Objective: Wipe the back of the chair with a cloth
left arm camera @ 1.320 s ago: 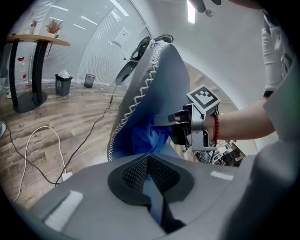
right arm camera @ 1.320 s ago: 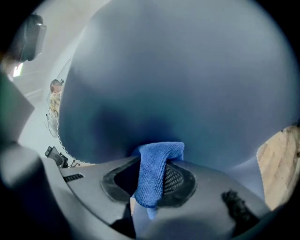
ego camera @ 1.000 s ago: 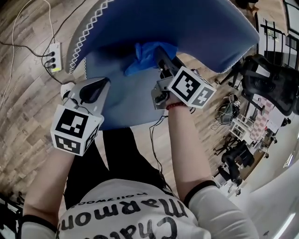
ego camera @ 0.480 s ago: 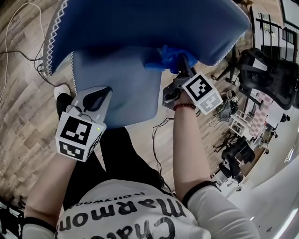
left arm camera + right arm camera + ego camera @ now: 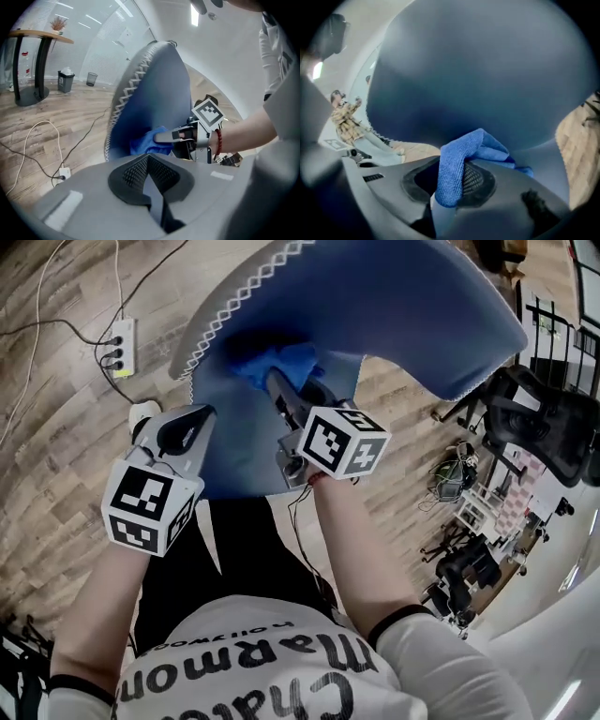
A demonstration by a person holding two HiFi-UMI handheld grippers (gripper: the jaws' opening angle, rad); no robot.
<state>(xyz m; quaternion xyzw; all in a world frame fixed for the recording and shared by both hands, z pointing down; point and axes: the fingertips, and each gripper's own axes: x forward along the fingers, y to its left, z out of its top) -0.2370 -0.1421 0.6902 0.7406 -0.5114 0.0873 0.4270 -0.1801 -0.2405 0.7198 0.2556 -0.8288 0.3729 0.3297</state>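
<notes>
The chair back [image 5: 412, 306] stretches left to right. The left claw [image 5: 185, 427] hangs near its left end, jaws pinched together on nothing. Just right of it, the right claw [image 5: 276, 382] clamps the blue cloth [image 5: 292, 362] against the back's left part, so most bare fabric lies rightward.

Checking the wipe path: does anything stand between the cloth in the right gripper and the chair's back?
Nothing visible does. The right gripper holds the blue cloth, which appears to lie right against the chair back. The left gripper, shut and empty, hangs off to the side, clear of it.
</notes>
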